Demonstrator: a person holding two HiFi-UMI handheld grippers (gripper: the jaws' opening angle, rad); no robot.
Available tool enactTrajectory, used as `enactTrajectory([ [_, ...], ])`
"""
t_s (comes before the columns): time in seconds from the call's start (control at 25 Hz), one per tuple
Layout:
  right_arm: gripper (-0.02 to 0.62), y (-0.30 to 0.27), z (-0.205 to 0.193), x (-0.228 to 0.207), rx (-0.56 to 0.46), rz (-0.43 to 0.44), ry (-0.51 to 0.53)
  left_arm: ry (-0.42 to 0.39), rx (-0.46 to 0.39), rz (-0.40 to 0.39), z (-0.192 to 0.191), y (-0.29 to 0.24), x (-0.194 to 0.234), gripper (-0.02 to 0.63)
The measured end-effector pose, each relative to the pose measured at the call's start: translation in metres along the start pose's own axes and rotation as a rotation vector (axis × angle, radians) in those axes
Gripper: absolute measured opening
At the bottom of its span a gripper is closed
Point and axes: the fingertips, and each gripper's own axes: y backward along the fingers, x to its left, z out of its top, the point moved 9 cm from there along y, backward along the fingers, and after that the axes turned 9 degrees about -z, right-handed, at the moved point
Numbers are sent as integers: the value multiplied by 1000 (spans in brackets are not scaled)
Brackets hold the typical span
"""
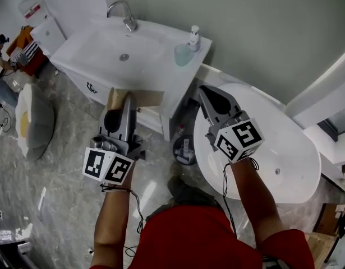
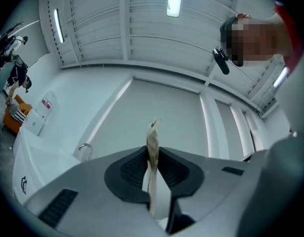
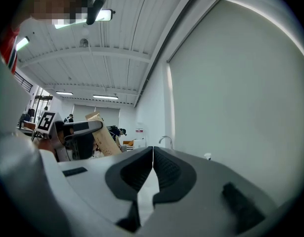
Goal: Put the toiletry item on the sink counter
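A flat tan paper packet (image 1: 139, 98) is pinched in my left gripper (image 1: 127, 98), held in the air just in front of the white sink counter (image 1: 155, 69). In the left gripper view the packet (image 2: 152, 141) stands edge-on between the dark pads, with the left gripper (image 2: 152, 157) shut on it. My right gripper (image 1: 205, 92) is over the gap between the counter and the bathtub. Its jaws meet with nothing between them, as the right gripper view shows for the right gripper (image 3: 152, 153). That view also shows the packet (image 3: 103, 138) at the left.
The counter holds a basin with a chrome faucet (image 1: 126, 14) and a soap pump bottle (image 1: 192, 39) beside a pale green cup (image 1: 182, 55). A white bathtub (image 1: 290, 150) lies at the right. A small dark bin (image 1: 185, 149) stands on the marble floor between them.
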Motion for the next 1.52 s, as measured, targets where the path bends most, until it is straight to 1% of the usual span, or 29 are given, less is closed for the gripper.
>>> enactTrajectory([
  [0.36, 29, -77, 4, -47, 12, -14, 28, 32, 2, -36, -15, -84, 59, 69],
  [0.6, 29, -108, 12, -71, 13, -40, 40, 75, 11, -50, -29, -130, 84, 69],
  [0.84, 29, -138, 8, -88, 44, -80, 55, 82, 55, -60, -47, -174, 111, 69],
  [1.0, 29, -156, 1, -97, 54, -118, 53, 89, 87, -83, -59, -199, 130, 69],
  [1.32, 29, -191, -9, -117, 71, -193, 35, 135, 148, -128, -93, -245, 166, 69],
  [1.52, 29, -207, -14, -128, 85, -235, 29, 162, 191, -135, -118, -272, 185, 69],
])
